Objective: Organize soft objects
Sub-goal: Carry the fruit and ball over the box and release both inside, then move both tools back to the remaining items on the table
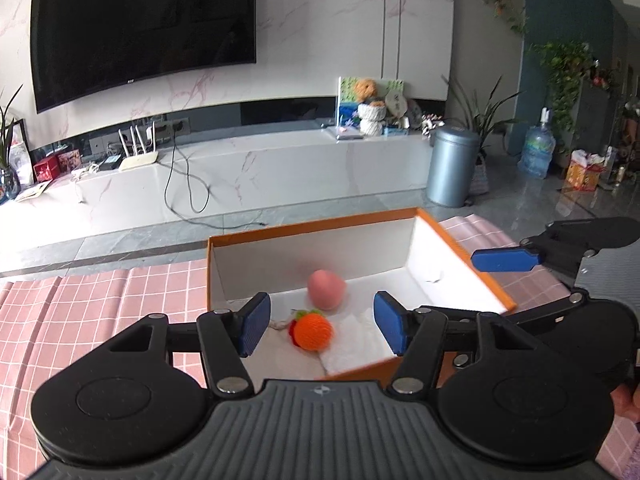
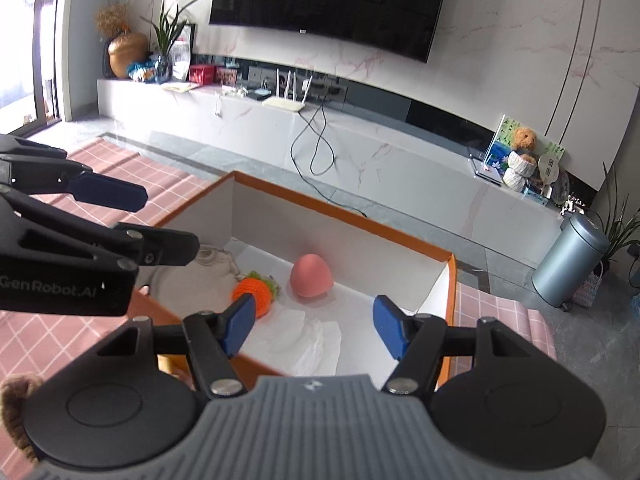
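Note:
An orange box with a white inside (image 1: 460, 248) (image 2: 450, 280) stands on a pink checked cloth. In it lie a pink peach-shaped soft toy (image 1: 326, 290) (image 2: 311, 276), an orange knitted fruit with green leaves (image 1: 314, 333) (image 2: 253, 290), a white tissue (image 2: 312, 340) and a beige cloth item (image 2: 196, 284). My left gripper (image 1: 320, 330) is open and empty above the box's near side, the knitted fruit between its fingers in view. My right gripper (image 2: 314, 326) is open and empty over the box. Each gripper shows at the edge of the other's view.
The pink checked cloth (image 1: 100, 312) covers the surface around the box. Beyond it are grey floor, a white marble TV bench (image 1: 260, 168), a wall TV (image 1: 140, 28), a grey bin (image 1: 452, 166) and plants. A brown furry thing (image 2: 16, 404) shows at lower left.

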A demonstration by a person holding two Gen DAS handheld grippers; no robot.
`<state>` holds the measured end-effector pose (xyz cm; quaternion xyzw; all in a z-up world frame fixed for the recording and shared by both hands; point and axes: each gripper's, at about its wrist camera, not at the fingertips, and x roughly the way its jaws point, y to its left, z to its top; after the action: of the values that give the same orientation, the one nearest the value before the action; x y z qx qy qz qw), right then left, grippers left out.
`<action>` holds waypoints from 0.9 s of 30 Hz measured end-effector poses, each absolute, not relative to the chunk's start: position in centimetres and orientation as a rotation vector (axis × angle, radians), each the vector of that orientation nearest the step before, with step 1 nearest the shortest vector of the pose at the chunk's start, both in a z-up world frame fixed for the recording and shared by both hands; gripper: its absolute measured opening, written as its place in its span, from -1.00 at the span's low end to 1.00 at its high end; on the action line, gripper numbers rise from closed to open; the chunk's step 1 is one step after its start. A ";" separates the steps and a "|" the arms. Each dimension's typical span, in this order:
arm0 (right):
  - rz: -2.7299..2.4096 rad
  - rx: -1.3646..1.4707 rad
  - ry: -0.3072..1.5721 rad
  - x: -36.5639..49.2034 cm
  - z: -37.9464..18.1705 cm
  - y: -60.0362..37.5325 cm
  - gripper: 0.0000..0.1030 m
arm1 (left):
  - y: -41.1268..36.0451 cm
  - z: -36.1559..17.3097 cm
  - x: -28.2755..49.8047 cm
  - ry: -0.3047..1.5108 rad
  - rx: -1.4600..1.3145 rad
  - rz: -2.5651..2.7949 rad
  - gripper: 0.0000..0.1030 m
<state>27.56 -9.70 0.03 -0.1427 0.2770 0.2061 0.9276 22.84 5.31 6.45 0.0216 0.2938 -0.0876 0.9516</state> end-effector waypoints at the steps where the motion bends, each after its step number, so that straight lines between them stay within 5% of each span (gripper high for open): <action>1: 0.423 -0.280 0.554 26.4 0.2 -10.1 0.26 | 5.2 6.6 21.8 0.582 0.035 -0.188 0.37; 17: 0.293 -0.072 0.546 13.8 -4.6 -14.7 0.29 | 7.5 0.5 10.0 0.583 -0.066 -0.154 0.37; 27: 0.341 -0.098 0.629 11.4 -10.2 -12.8 0.20 | 4.8 -4.8 7.9 0.660 0.114 -0.154 0.43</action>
<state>11.37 -12.83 -10.18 -0.0479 0.3078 0.1667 0.9355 7.93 4.82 -4.76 0.0559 0.3238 -0.0757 0.9414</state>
